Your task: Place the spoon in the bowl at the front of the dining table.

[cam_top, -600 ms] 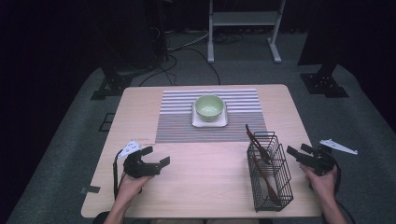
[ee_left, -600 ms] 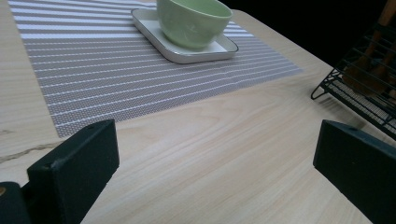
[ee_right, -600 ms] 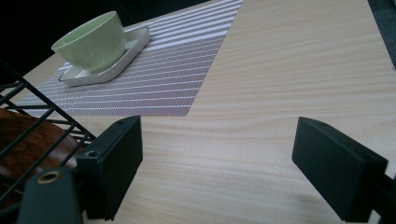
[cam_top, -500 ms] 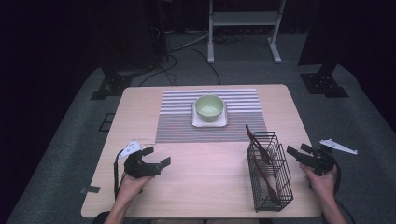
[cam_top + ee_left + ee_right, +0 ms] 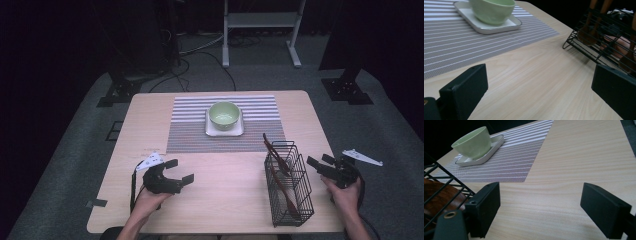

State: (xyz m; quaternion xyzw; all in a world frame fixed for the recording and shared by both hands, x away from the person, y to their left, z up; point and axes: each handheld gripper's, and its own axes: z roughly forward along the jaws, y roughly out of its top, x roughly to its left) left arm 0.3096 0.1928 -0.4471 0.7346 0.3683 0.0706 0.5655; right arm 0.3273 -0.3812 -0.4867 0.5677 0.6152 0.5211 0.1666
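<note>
High view has the left gripper [image 5: 179,171] at about 7 o'clock on the pale wooden worktop [image 5: 225,180], jaws spread wide, nothing in them. Right gripper [image 5: 320,162] sits at 4 o'clock, released too, just beside the black wire basket [image 5: 289,192] holding dark wooden utensils [image 5: 274,152]. Farther off at 12, the pale green bowl [image 5: 224,114] rests on a white square tray [image 5: 224,130] on the striped grey placemat [image 5: 190,127].
</note>
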